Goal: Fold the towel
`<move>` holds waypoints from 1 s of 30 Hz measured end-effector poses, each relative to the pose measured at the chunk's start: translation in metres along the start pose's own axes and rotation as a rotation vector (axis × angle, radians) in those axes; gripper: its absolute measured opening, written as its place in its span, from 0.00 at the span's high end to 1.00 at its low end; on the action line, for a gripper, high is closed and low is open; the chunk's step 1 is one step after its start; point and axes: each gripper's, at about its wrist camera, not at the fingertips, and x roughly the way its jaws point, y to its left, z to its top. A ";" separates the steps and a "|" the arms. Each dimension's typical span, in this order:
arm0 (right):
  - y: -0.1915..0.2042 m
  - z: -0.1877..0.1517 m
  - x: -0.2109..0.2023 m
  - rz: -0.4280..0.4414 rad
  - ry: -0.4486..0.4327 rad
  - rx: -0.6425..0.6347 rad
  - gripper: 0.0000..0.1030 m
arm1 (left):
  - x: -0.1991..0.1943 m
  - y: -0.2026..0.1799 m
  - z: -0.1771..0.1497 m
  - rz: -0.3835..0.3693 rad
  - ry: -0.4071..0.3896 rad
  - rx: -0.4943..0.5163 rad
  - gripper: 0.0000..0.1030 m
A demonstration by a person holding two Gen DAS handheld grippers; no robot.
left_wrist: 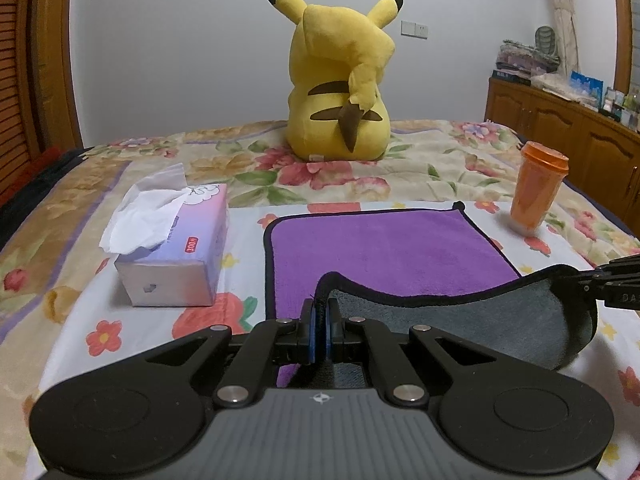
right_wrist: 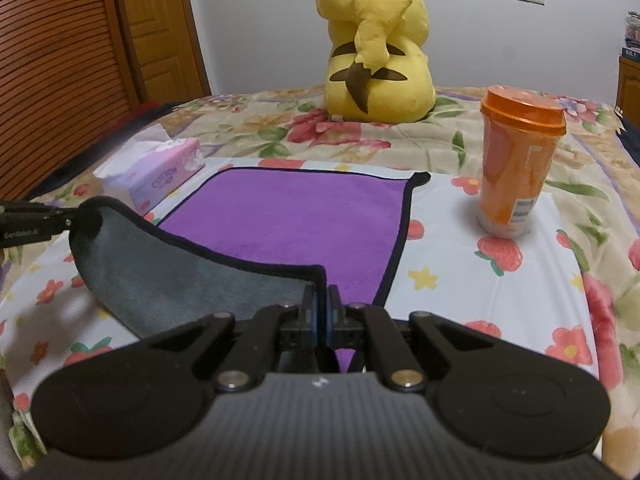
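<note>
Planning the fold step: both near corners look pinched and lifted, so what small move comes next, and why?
Probably carry both tongs, left and right, forward together toward the far edge of the towel. Each is shut on a near corner, grey underside showing, far half flat.

Floral bed (left_wrist: 420,152) – towel (left_wrist: 384,248), tissue box (left_wrist: 176,248), orange cup (left_wrist: 536,192), plush (left_wrist: 340,80).

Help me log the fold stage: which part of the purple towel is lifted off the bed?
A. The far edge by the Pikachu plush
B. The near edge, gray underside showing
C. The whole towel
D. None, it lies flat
B: the left gripper and right gripper each pinch a near corner of the purple towel, whose raised near edge shows gray while its far part lies flat.
</note>
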 end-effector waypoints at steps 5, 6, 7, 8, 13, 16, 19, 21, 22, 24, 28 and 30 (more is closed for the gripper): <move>-0.001 0.002 0.005 0.002 0.007 -0.003 0.95 | 0.007 0.000 0.001 0.002 -0.001 0.001 0.93; -0.002 0.002 0.007 0.002 0.009 -0.005 0.95 | 0.006 0.001 0.000 0.002 -0.003 -0.002 0.93; -0.002 0.002 0.008 0.002 0.009 -0.006 0.95 | 0.006 0.001 0.000 0.000 -0.002 -0.004 0.93; -0.002 0.002 0.009 0.002 0.010 -0.006 0.95 | 0.008 0.000 0.000 -0.001 -0.001 -0.007 0.93; -0.003 0.002 0.012 0.005 0.008 -0.003 0.95 | 0.014 0.001 0.005 -0.002 -0.014 -0.016 0.93; -0.004 0.003 0.009 0.005 -0.012 0.000 0.95 | 0.015 0.001 0.008 0.000 -0.026 -0.019 0.93; -0.006 0.009 0.009 0.007 -0.036 -0.004 0.95 | 0.018 0.001 0.013 0.007 -0.034 -0.020 0.93; -0.008 0.013 0.011 0.002 -0.045 -0.008 0.96 | 0.021 0.001 0.015 0.015 -0.038 -0.015 0.93; -0.009 0.016 0.012 0.001 -0.048 -0.010 0.96 | 0.022 0.001 0.016 0.021 -0.041 -0.011 0.93; -0.010 0.020 0.015 -0.004 -0.055 -0.017 0.96 | 0.025 0.002 0.019 0.024 -0.045 -0.010 0.93; -0.013 0.027 0.022 -0.012 -0.067 -0.033 0.96 | 0.030 0.003 0.026 0.026 -0.055 -0.018 0.93; -0.015 0.029 0.024 -0.016 -0.073 -0.036 0.96 | 0.034 0.003 0.029 0.023 -0.059 -0.028 0.93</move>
